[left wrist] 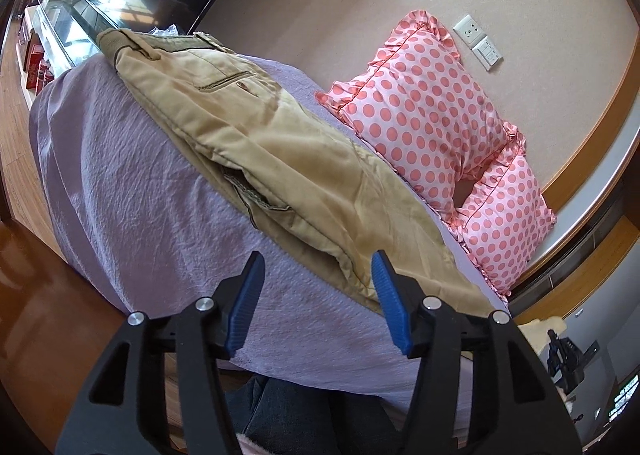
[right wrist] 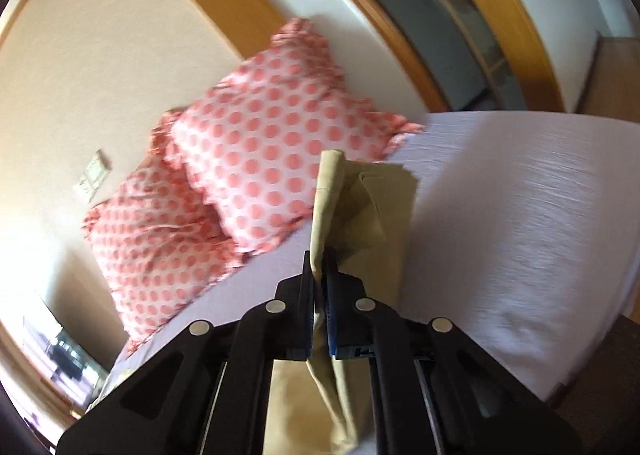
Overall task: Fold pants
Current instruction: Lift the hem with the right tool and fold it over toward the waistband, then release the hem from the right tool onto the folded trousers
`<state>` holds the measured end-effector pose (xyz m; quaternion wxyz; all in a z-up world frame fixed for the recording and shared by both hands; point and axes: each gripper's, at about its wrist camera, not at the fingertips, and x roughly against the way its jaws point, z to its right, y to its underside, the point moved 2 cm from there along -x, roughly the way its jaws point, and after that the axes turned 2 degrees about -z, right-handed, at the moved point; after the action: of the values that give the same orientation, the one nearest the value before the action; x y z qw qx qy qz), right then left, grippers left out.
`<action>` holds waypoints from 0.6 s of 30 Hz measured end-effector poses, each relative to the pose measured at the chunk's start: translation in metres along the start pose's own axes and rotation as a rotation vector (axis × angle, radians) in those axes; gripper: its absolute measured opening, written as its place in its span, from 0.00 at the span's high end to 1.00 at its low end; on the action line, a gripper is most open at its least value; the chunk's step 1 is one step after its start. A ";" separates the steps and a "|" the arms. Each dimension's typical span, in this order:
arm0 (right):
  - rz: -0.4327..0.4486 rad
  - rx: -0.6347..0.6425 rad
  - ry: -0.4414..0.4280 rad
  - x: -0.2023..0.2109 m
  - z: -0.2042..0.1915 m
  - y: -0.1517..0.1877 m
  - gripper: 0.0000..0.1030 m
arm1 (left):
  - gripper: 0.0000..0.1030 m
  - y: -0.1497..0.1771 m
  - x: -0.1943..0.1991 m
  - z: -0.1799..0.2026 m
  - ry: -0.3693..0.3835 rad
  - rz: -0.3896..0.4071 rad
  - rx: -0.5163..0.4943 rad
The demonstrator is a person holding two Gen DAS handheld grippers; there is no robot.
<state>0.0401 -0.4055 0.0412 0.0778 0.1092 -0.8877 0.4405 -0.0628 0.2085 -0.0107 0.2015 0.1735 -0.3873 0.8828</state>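
Observation:
Tan khaki pants (left wrist: 256, 151) lie lengthwise on a bed with a lilac cover (left wrist: 132, 215), waistband and back pocket at the far end. My left gripper (left wrist: 318, 275) is open, its blue pads just above the near edge of the pants, holding nothing. In the right wrist view my right gripper (right wrist: 319, 267) is shut on a leg end of the pants (right wrist: 360, 215) and holds the cloth lifted above the bed; the hem stands up past the fingertips and more cloth hangs below.
Two pink polka-dot pillows (left wrist: 424, 111) lean on the wall at the head of the bed, also in the right wrist view (right wrist: 260, 159). A wall socket (left wrist: 478, 41) is above them. A glass cabinet (left wrist: 68, 27) stands beyond the bed's far end. The wooden floor (left wrist: 36, 315) is at left.

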 end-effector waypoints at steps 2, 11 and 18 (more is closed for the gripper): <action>-0.062 0.078 -0.161 -0.023 -0.058 0.013 0.95 | 0.39 0.002 0.002 0.003 0.010 0.006 -0.002; -0.644 0.555 -0.462 -0.088 -0.219 0.195 0.86 | 0.21 0.002 0.011 -0.002 0.051 0.032 0.017; -0.625 0.473 -0.428 -0.087 -0.195 0.188 0.36 | 0.16 -0.003 -0.004 0.002 0.076 0.006 0.005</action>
<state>0.0826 -0.1284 -0.0062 -0.0052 0.4755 -0.6832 0.5542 -0.0574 0.2074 -0.0097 0.2131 0.1392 -0.3779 0.8902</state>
